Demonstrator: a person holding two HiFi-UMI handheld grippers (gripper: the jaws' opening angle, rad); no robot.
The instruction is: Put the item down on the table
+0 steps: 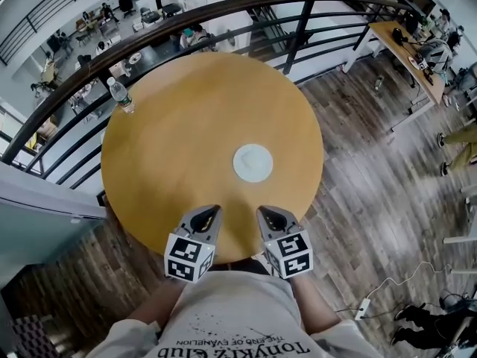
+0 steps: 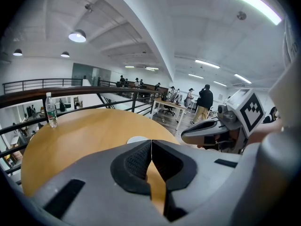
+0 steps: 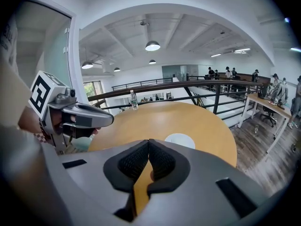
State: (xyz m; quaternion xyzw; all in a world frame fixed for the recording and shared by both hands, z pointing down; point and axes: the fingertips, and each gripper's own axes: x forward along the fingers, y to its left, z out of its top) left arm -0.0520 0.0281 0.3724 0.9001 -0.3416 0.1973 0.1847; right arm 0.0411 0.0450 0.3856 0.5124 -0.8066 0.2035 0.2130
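Both the left gripper (image 1: 215,210) and right gripper (image 1: 261,211) hover over the round worktop's (image 1: 186,103) near edge, fingers (image 2: 136,161) pressed together, empty; a white disc (image 1: 253,162) lies ahead.

One round tan wooden tabletop (image 1: 194,110). One flat white round disc (image 1: 253,162), toward its near edge. One clear plastic water bottle (image 1: 120,95), at its far left edge. Two grippers: left hand-held gripper (image 1: 211,212), right hand-held gripper (image 1: 267,213).
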